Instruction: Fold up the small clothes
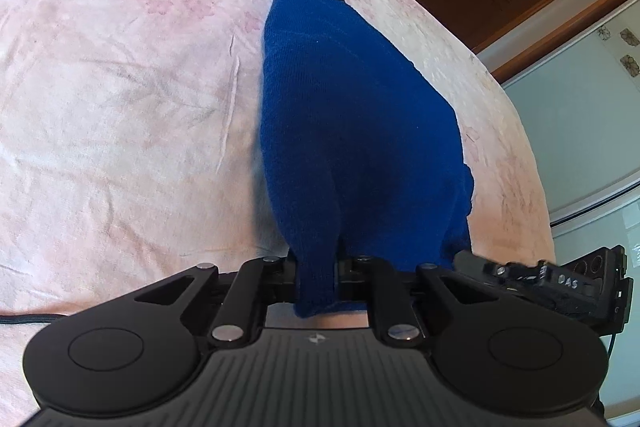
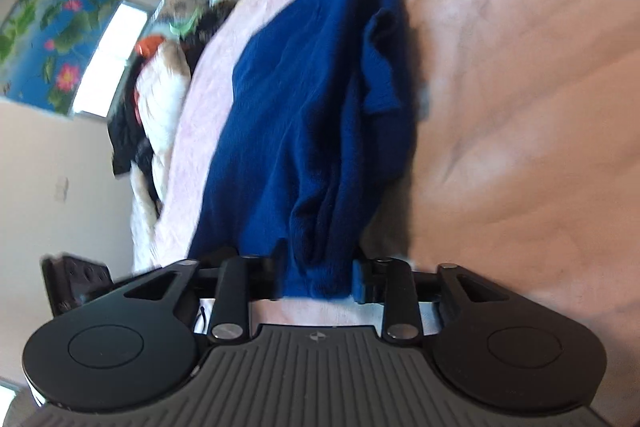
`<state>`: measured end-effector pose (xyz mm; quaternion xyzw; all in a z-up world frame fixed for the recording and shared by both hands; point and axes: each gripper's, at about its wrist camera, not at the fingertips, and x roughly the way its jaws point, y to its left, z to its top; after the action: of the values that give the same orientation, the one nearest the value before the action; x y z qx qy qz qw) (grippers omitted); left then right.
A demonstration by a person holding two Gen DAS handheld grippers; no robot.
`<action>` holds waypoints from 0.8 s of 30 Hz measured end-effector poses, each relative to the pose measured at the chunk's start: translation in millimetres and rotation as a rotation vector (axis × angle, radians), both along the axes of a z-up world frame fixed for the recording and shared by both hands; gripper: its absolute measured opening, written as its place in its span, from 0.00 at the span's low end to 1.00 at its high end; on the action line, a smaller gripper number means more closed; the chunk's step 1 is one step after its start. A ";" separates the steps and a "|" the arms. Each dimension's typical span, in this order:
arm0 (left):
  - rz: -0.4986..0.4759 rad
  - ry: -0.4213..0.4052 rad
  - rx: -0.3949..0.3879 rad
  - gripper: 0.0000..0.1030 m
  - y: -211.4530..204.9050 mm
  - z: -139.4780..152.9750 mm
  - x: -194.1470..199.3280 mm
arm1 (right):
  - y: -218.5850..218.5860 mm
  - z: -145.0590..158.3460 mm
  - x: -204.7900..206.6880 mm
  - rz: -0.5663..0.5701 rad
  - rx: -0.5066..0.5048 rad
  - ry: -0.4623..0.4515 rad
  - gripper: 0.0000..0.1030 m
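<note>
My left gripper jaws clench a corner of the blue garment, which trails toward twelve o'clock across the bed. My right gripper jaws pinch its bunched edge, ready for lifting into a fold.

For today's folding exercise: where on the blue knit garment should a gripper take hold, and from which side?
Grip the blue knit garment at its near edge, coming low over the pink bedspread. It lies stretched away from the left gripper and right gripper, so that edge is the reachable, liftable part.

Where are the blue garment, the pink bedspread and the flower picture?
blue garment point(image 1: 352, 115): left wrist view, middle of the cloth.
pink bedspread point(image 1: 120, 87): left wrist view, bare stretch.
flower picture point(image 2: 52, 39): right wrist view, centre.
</note>
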<state>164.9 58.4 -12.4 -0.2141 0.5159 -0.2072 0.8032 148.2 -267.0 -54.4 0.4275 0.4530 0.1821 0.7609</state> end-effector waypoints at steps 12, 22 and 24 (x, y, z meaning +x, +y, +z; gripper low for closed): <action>-0.006 0.019 0.002 0.13 1.2 -6.2 1.9 | 0.6 -15.3 9.4 -0.032 0.068 0.012 0.25; -0.050 -0.058 0.116 0.11 -11.0 7.6 -8.8 | 19.3 10.5 3.2 0.077 -0.172 -0.041 0.14; -0.071 -0.071 0.128 0.11 -12.5 13.7 -13.6 | 16.3 14.1 0.4 0.087 -0.163 -0.046 0.14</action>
<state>151.3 45.9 1.3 -0.1367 0.5067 -0.2095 0.8251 148.6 -250.7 -40.3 0.3399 0.4666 0.1873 0.7947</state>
